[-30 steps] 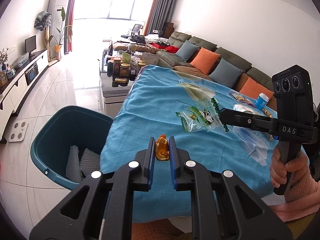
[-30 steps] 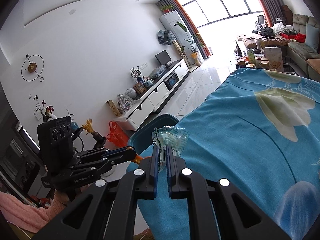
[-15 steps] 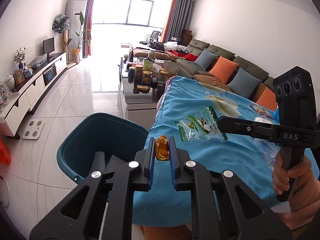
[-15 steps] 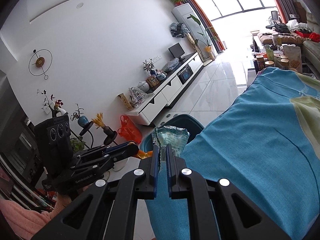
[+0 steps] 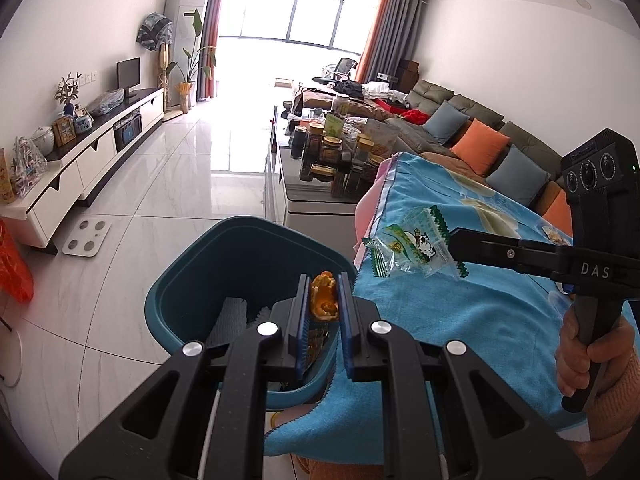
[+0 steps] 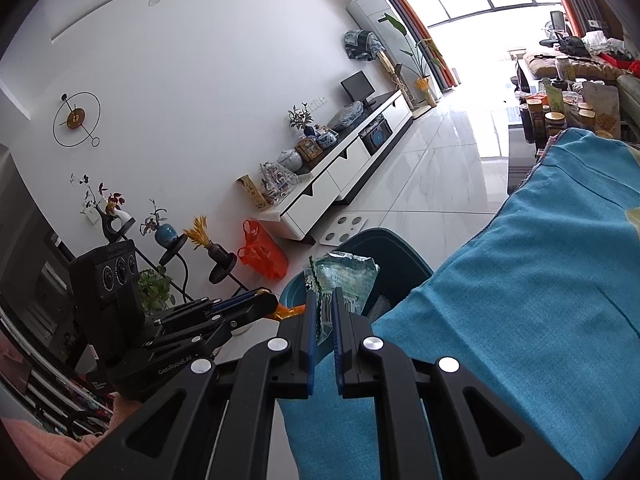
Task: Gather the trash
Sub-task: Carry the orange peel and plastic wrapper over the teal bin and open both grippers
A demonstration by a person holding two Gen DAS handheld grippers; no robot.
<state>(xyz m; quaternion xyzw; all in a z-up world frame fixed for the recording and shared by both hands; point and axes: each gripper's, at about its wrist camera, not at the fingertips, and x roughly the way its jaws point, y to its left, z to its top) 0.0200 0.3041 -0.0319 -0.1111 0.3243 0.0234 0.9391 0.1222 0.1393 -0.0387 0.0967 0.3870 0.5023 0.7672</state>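
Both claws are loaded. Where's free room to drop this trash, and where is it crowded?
The teal bin is mostly open; only white ribbed pieces lie at its bottom. The blue cloth is bare between its bin-side edge and the right claw. The low table's jars are crowded.

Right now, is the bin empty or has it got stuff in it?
Not empty: the bin holds white ribbed pieces on its floor. How full it is, cannot tell.

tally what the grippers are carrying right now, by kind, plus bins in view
Orange peel, in left gripper: 1
Clear snack wrapper, in right gripper: 1
Teal bin: 1
Total: 3
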